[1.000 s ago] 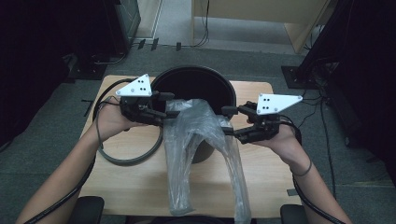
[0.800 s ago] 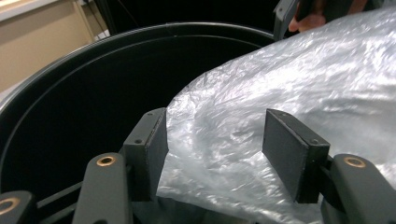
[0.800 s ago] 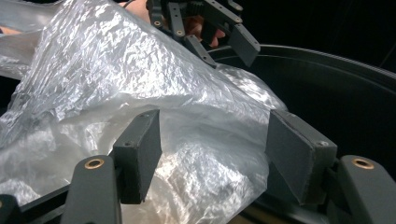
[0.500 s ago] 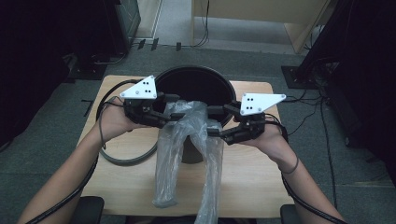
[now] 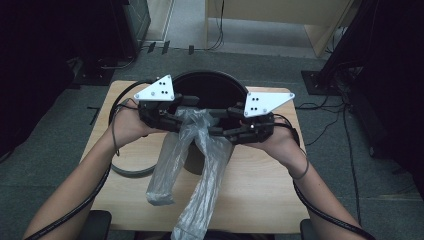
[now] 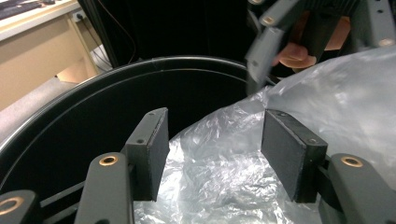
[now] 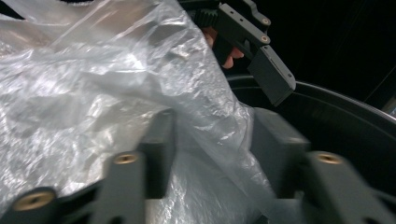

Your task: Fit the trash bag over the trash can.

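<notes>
**Both grippers at the plastic bag over the black bin**

Right now the right gripper (image 5: 226, 131) has a fold of the clear plastic bag (image 5: 192, 150) between its jaws; those jaws have just been closing, and in the blurred right gripper view (image 7: 212, 154) I cannot tell whether the pads press the film yet. Left gripper (image 5: 176, 121) stands released: in the left gripper view (image 6: 214, 154) its jaws are apart, with bag film lying below and behind them, pads not pressing it. The two grippers sit close together, facing each other across the bunched top of the bag, at the near rim of the black bin (image 5: 212, 80). That bin stands at the table's far edge, about midway. From the grippers the bag hangs toward the near edge of the wooden table (image 5: 260, 195) in two long tails, the longer one passing over that edge. A dark ring (image 5: 131, 171) lies on the table's left side, under the left forearm.
</notes>
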`<state>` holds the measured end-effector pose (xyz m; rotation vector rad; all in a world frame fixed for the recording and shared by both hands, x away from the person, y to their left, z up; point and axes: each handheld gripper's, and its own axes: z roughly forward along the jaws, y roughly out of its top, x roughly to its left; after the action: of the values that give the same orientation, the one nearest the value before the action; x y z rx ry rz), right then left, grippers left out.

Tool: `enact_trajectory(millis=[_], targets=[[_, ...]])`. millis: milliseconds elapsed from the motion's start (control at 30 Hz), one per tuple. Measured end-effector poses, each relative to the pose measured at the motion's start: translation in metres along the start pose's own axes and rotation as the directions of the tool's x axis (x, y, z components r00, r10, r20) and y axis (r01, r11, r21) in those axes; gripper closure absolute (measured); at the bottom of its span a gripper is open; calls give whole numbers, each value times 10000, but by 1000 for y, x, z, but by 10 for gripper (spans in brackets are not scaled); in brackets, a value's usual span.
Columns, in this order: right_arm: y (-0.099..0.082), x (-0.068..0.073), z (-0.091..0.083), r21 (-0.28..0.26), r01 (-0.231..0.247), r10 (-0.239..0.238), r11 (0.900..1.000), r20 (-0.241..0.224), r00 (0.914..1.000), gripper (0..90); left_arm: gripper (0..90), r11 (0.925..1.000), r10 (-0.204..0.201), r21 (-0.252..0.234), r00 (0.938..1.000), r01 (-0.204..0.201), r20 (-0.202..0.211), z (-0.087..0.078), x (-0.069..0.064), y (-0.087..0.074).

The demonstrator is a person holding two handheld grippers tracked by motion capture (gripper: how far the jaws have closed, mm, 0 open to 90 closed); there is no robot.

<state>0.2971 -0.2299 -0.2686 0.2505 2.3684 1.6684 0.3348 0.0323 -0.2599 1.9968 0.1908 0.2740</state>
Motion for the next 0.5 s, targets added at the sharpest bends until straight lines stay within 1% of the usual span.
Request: enact_trajectory(millis=[100, 133, 200, 233, 300, 333, 367, 433, 500], targets=[[1, 0, 1, 81, -119, 119, 9999, 33, 9999, 727, 410, 10000, -65, 5, 10000, 65, -18, 0, 1, 0], [1, 1, 1, 147, -142, 141, 9998, 47, 9999, 786, 410, 10000, -69, 8, 10000, 69, -28, 0, 1, -1], [2, 2, 2, 294, -128, 127, 9995, 50, 9999, 868, 410, 9999, -127, -24, 9999, 127, -85, -1, 2, -1], [3, 2, 2, 368, -193, 192, 9991, 13, 9998, 900, 410, 9999, -132, -15, 9998, 132, -131, -2, 3, -1], [4, 2, 2, 396, -343, 343, 9986, -14, 9994, 900, 409, 9999, -162, -17, 9995, 162, -255, -4, 6, -2], [4, 1, 1, 393, -328, 327, 9987, 44, 9995, 900, 409, 9998, -206, -15, 9992, 205, -343, -5, 8, -3], [5, 0, -1, 424, -353, 349, 9985, 98, 9993, 900, 409, 9995, -316, -57, 9986, 314, -418, -7, 11, -4], [5, -2, -6, 292, -461, 454, 9985, 237, 9987, 900, 409, 9991, -428, -69, 9975, 425, -557, -10, 16, -7], [4, -7, -13, 150, -651, 643, 9978, 480, 9968, 900, 409, 9983, -587, -93, 9955, 582, -743, -14, 21, -10]])
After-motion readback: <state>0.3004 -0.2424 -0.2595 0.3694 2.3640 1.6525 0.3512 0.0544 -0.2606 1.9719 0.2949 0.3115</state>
